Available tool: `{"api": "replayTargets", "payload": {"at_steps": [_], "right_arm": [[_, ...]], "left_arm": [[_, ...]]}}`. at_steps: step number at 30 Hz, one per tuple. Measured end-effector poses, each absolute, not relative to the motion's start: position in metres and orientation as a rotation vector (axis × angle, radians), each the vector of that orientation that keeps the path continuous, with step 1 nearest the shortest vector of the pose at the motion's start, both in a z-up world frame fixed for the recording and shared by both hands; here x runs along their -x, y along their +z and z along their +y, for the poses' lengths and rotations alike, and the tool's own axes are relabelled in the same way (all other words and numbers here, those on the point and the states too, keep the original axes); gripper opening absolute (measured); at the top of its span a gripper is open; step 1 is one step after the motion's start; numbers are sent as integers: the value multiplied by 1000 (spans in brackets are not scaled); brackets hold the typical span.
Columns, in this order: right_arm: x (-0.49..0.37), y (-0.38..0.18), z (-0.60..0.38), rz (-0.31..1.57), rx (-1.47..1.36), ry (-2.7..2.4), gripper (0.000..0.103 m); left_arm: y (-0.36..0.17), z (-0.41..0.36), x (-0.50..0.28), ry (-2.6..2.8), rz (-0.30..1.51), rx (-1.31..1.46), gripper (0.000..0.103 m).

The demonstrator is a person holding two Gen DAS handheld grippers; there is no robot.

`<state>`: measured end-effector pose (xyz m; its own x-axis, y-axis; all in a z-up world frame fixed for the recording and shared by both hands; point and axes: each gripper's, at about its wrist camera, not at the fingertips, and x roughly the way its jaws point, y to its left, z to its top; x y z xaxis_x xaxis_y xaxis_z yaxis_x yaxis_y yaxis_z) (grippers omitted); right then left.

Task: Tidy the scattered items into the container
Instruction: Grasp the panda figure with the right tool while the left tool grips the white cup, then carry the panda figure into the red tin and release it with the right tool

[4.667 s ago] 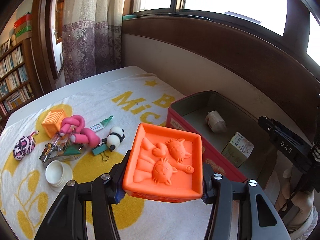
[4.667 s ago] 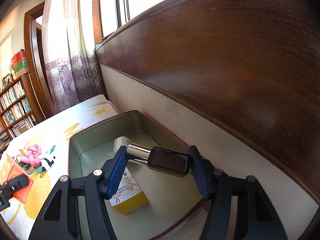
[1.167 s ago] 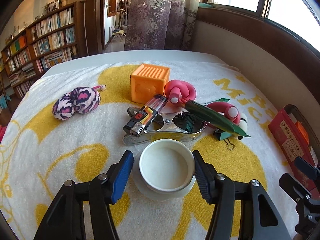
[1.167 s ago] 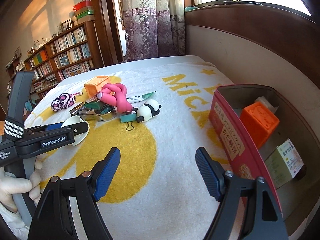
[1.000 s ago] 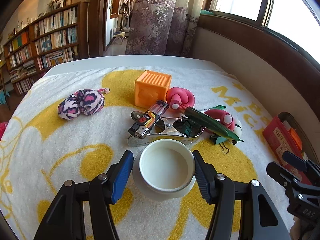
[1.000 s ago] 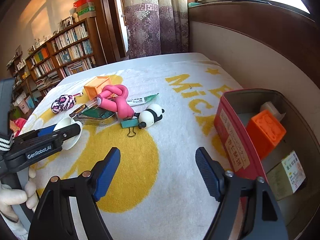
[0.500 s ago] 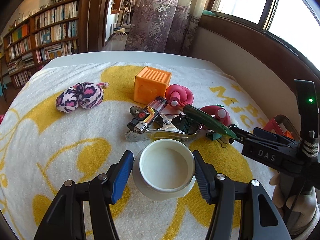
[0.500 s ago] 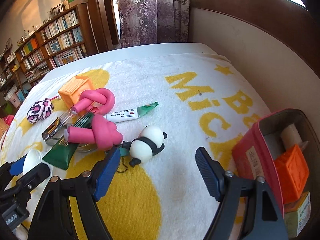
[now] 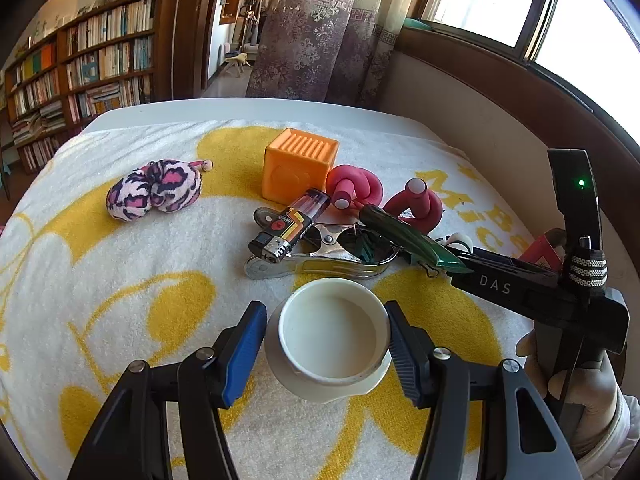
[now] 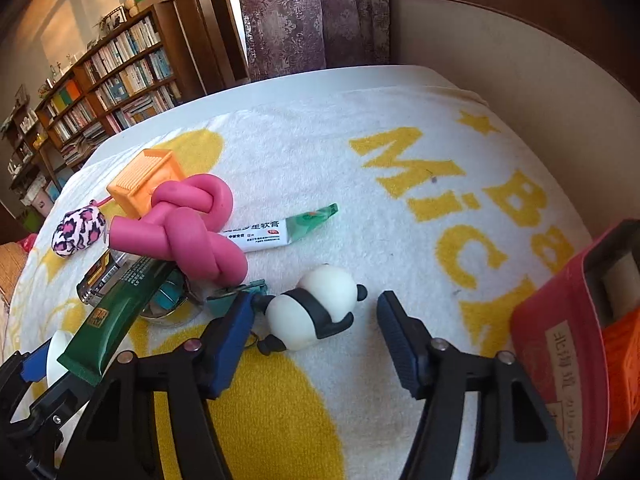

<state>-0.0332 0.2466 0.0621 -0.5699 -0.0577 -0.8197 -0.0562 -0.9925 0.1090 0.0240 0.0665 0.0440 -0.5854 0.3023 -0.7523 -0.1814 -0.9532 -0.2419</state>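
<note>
1. Bookshelves (image 9: pixel 92 64) and patterned curtains (image 9: pixel 320 32) back your bench (image 9: pixel 248 106), draped in a white-and-yellow towel (image 9: pixel 100 280).
2. Your right tongs (image 10: pixel 314 316) have just been narrowing around the panda toy (image 10: pixel 312 308), its body between the pads, no pinch yet visible; the red tin (image 10: pixel 560 344) lies right of the panda.
3. Your left tongs (image 9: pixel 326 340) bracket the white cup (image 9: pixel 330 340); whether they pinch it I cannot tell.

The red tin (image 10: pixel 560 344) runs off the right edge, its contents mostly hidden; the pink foam knot (image 10: pixel 192 228) covers part of the ointment tube (image 10: pixel 280 230).
</note>
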Motion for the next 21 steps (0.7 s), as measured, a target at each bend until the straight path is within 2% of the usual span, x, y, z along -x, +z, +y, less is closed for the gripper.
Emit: {"api": "replayTargets", "payload": {"at_steps": [21], "right_arm": [[-46, 104, 244, -242, -1233, -2846, 60]], "left_arm": [[49, 75, -30, 2561, -173, 1222, 61]]}}
